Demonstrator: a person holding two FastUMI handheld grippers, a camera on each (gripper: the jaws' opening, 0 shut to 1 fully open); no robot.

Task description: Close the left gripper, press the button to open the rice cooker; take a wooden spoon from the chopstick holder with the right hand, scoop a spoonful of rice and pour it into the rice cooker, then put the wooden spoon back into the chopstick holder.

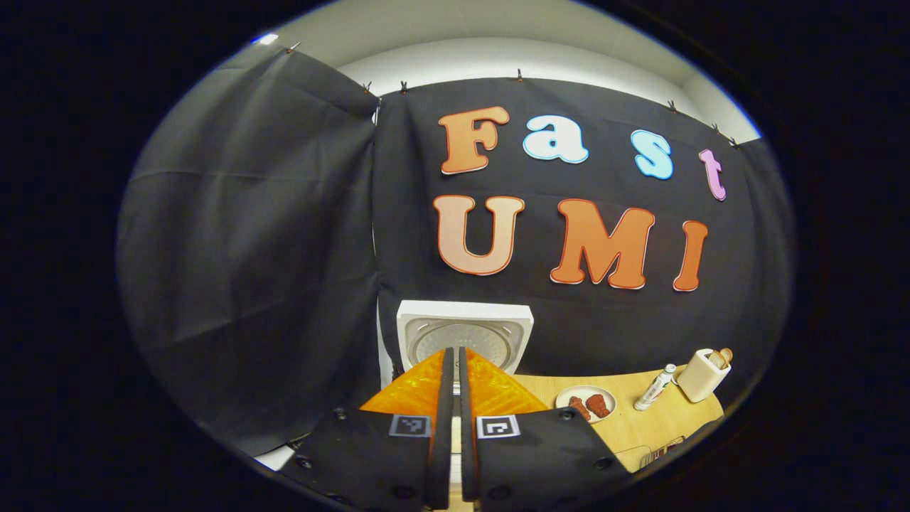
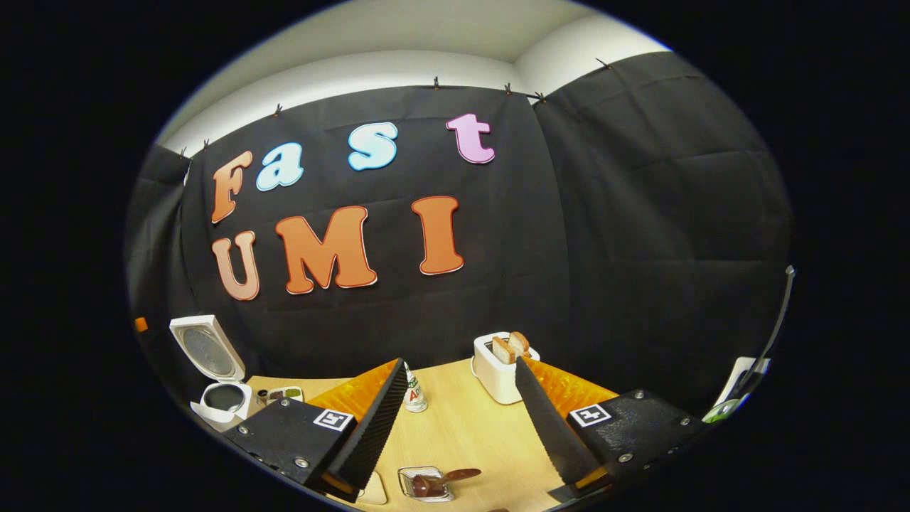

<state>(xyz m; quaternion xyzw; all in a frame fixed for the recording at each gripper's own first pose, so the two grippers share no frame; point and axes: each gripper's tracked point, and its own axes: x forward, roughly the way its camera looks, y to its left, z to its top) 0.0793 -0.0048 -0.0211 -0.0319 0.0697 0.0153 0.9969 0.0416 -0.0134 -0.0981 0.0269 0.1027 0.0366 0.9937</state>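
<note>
Rice cooker (image 2: 213, 370) lid is up already, so the button press looks done. In the right gripper view it sits at about 8 o'clock near the table's far-left corner, pot open, lid standing upright behind it. In the left gripper view the raised lid (image 1: 466, 334) is just past the fingertips, approx 6 o'clock.

Left gripper (image 1: 452, 355): fingers together, thin slit between, nothing held. Right gripper (image 2: 462, 384): fingers wide apart, empty.

Left to do, I'd judge: fetch spoon, scoop, pour, return spoon. A wooden spoon (image 2: 444, 480) lies at 6 o'clock in the right gripper view, bowl end in a small clear dish (image 2: 419, 487), handle pointing right; can't tell what's in the dish. Chopstick holder: can't pick it out w/ certainty.

Room: table (image 2: 462, 427) bare between the right fingers. Small bottle (image 2: 414, 395) just beside the left finger, toaster (image 2: 501, 366) w/ bread near the right one. Front edge is close under the dish, so little margin there.
</note>
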